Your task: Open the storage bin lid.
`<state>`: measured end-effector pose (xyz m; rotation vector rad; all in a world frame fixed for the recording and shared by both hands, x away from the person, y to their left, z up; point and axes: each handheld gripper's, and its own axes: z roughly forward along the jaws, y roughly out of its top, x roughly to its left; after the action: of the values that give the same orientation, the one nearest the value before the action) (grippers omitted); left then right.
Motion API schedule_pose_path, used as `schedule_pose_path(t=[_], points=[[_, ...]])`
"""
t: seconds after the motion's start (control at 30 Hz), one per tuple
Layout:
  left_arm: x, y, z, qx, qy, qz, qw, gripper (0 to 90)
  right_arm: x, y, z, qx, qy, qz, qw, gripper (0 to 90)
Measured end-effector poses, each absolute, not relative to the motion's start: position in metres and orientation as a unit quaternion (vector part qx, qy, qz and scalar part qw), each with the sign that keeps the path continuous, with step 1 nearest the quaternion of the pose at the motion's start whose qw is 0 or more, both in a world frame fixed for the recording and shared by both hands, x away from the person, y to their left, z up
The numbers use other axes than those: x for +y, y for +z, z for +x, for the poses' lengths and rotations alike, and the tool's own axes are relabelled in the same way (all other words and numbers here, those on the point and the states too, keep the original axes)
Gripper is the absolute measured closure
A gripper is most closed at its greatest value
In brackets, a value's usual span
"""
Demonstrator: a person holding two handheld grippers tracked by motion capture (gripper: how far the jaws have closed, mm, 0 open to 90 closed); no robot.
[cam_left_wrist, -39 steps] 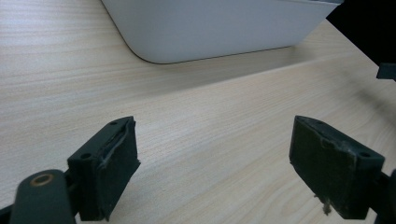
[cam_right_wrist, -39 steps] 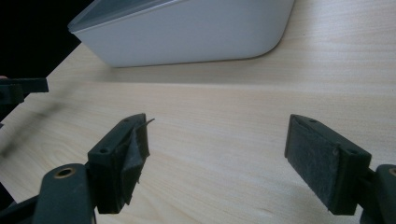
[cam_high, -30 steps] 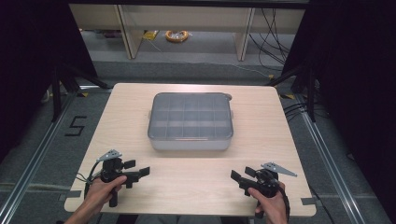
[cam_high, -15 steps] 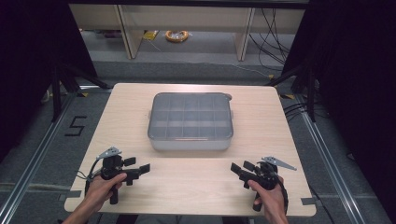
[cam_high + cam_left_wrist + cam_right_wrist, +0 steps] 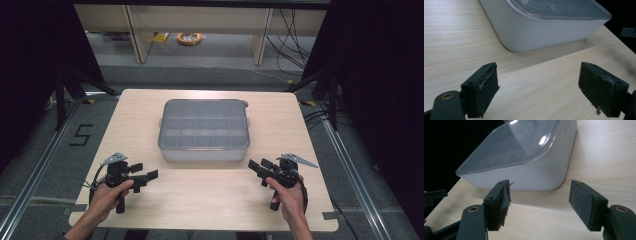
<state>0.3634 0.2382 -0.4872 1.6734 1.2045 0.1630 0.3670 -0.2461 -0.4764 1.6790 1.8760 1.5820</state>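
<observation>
A shallow white box with a clear lid over a grid of compartments (image 5: pixel 204 130) lies shut in the middle of the wooden table (image 5: pixel 140 115). My left gripper (image 5: pixel 145 172) is held low near the front left, its jaws wide open and pointing right toward the box's near left corner (image 5: pixel 544 32). Nothing lies between the left gripper's (image 5: pixel 540 80) pads. My right gripper (image 5: pixel 258 167) is at the front right, open as well, aimed at the box's near right corner (image 5: pixel 524 170). The gap of the right gripper (image 5: pixel 542 197) is empty. Neither gripper touches the box.
Bare tabletop surrounds the box, with its front edge just behind both hands. Beyond the table stand shelf legs and a coil of yellow cable (image 5: pixel 189 38) on the floor. Black curtains hang at both sides; a floor marking (image 5: pixel 80 135) lies to the left.
Both grippers have crept a little forward toward the box. Their jaws stay open, and the box has not moved.
</observation>
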Motion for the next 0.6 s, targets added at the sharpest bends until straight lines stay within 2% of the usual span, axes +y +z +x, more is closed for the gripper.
schedule_pose_path(t=[0.07,0.1,0.13,0.2,0.3,0.37,0.43,0.6], points=[[0.238,-0.486,0.365,0.501,0.069,0.697,0.509,15.3,-0.246,-0.474,0.368,0.625,0.532,0.566,0.076,34.7],[0.238,-0.486,0.366,0.502,0.072,0.694,0.510,15.3,-0.248,-0.476,0.372,0.634,0.533,0.553,0.092,35.0],[0.237,-0.485,0.368,0.501,0.072,0.694,0.512,15.3,-0.245,-0.471,0.373,0.622,0.533,0.570,0.070,35.5],[0.238,-0.484,0.372,0.501,0.069,0.696,0.510,15.3,-0.247,-0.473,0.378,0.632,0.532,0.557,0.088,35.9],[0.238,-0.482,0.378,0.503,0.067,0.693,0.512,17.4,-0.245,-0.469,0.383,0.624,0.534,0.565,0.077,36.7],[0.238,-0.481,0.382,0.505,0.067,0.686,0.519,17.7,-0.246,-0.470,0.390,0.630,0.537,0.553,0.091,38.1],[0.239,-0.480,0.386,0.508,0.071,0.679,0.525,18.3,-0.244,-0.467,0.392,0.619,0.535,0.570,0.072,38.4],[0.242,-0.476,0.397,0.514,0.070,0.677,0.521,19.8,-0.246,-0.463,0.404,0.618,0.539,0.566,0.082,40.0]])
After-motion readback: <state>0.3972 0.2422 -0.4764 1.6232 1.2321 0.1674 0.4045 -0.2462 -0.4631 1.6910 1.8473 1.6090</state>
